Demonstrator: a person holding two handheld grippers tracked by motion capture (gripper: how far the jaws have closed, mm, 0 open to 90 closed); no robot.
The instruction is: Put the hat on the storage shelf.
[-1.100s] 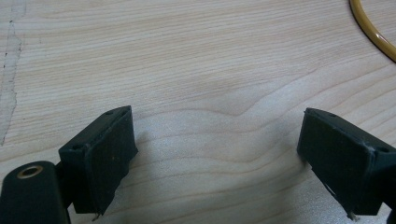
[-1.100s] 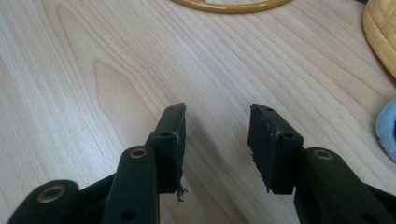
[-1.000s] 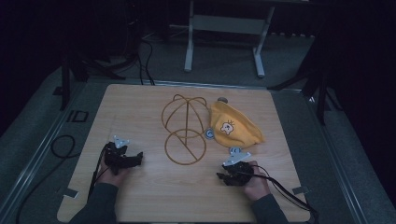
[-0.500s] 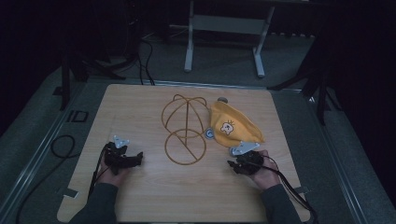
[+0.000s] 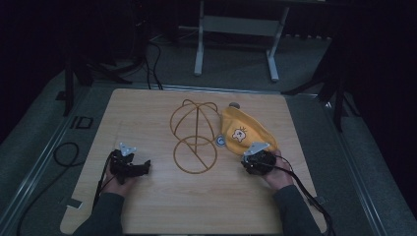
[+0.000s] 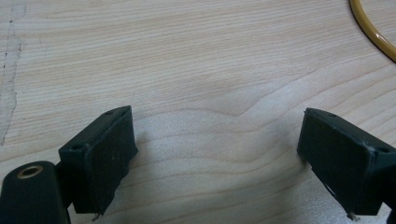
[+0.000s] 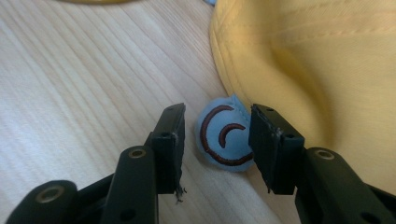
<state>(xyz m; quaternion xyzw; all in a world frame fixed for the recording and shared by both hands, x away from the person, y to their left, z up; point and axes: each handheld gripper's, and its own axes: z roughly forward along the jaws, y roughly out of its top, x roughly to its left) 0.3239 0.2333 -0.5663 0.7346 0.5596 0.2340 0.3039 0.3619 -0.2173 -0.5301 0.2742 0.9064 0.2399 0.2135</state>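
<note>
**Right jaws straddle the blue ear patch**

Your right gripper (image 7: 215,140) sits at the near edge of the yellow cap (image 5: 243,132), its jaws parted with the round blue ear patch (image 7: 224,138) between them; the right pad touches or nearly touches the patch, the left stands clear. The cap lies on the wooden table (image 5: 147,206), just beside the wire hat stand (image 5: 194,137). Your left gripper (image 5: 130,166) rests well apart at the table's left, jaws spread wide over bare wood.
</note>
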